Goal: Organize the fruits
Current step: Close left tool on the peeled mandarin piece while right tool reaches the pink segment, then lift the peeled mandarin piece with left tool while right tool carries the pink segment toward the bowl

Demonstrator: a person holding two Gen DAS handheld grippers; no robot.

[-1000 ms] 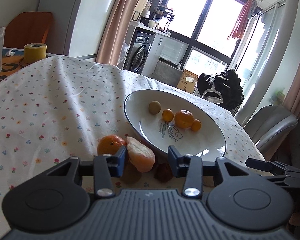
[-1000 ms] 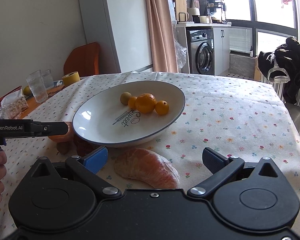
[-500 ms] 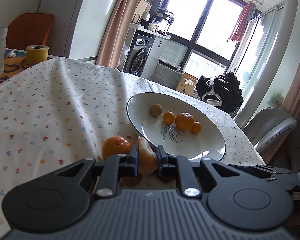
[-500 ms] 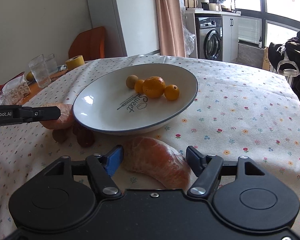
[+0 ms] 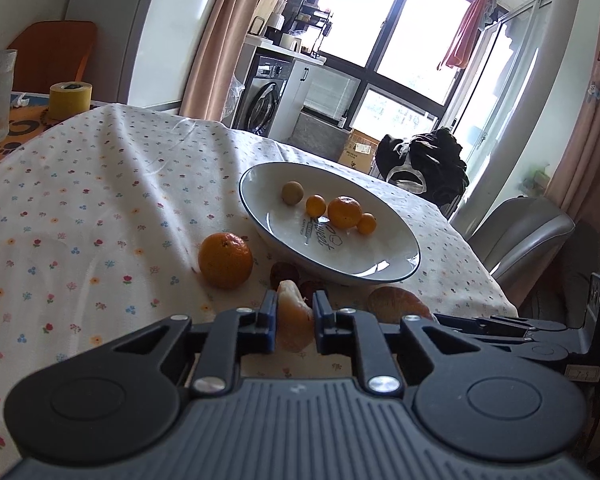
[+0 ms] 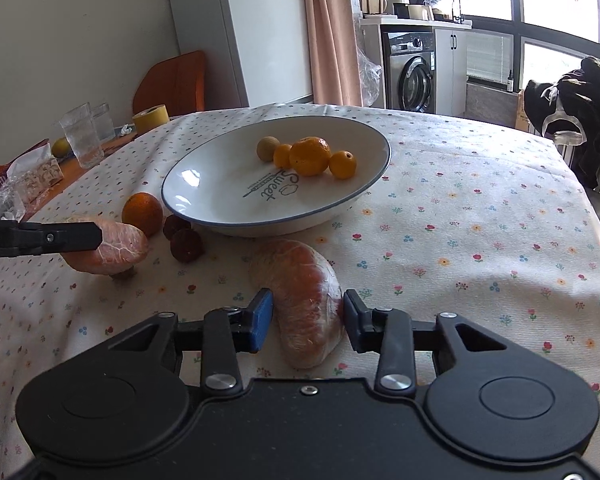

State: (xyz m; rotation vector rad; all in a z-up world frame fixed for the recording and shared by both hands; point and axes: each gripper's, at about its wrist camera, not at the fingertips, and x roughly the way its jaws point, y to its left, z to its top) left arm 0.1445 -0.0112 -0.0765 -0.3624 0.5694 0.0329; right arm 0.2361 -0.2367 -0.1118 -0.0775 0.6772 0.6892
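Left wrist: left hand-held gripper [image 5: 295, 316] clamped on peeled segment [image 5: 294, 322], right's [image 6: 304, 316] grip unclear.

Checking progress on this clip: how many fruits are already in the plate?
4, clustered in the plate: a brown round fruit, a small orange, a bigger orange, another small orange. None seem hidden.

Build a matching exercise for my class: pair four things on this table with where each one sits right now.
Things:
1. small peeled segment
2. large peeled segment
3. lone whole orange
4. brownish round fruit

Places:
A. on the cloth, left of the plate
B. inside the plate
C. gripped in the left tongs
D. between the open right tongs

Pairs: 1-C, 2-D, 3-A, 4-B
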